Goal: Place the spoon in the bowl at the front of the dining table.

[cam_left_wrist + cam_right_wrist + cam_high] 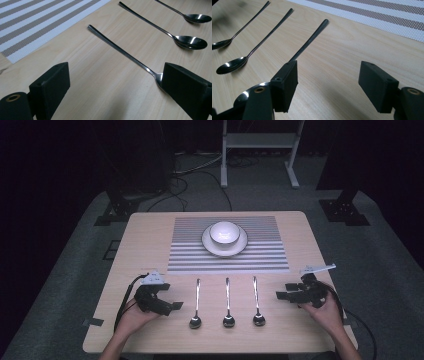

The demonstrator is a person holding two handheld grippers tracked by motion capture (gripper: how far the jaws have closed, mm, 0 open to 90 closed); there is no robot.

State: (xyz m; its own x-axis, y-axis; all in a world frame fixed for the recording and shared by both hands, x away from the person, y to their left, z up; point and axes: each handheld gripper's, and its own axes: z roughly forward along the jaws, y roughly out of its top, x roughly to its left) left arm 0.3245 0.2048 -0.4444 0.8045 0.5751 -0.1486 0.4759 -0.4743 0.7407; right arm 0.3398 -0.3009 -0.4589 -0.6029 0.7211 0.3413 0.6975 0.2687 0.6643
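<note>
Three long-handled metal spoons lie side by side on the wooden table [145, 245], bowls toward me: left spoon [196, 302], middle spoon [228, 300], right spoon [256, 297]. Behind them a white bowl [224, 232] sits on a white plate [241, 247] on a striped placemat [185, 250]. My left gripper [170, 296] stands open just left of the left spoon [120, 48], whose bowl end is hidden behind one jaw. My right gripper [284, 291] stands open just right of the right spoon [309, 40]. Nothing is between either pair of jaws.
The placemat [30, 25] [374, 12] starts just beyond the spoon handles. A piece of tape [92, 322] marks the table's left front edge. Behind the table stand a metal frame [260, 145], black stand bases [117, 210] and floor cables.
</note>
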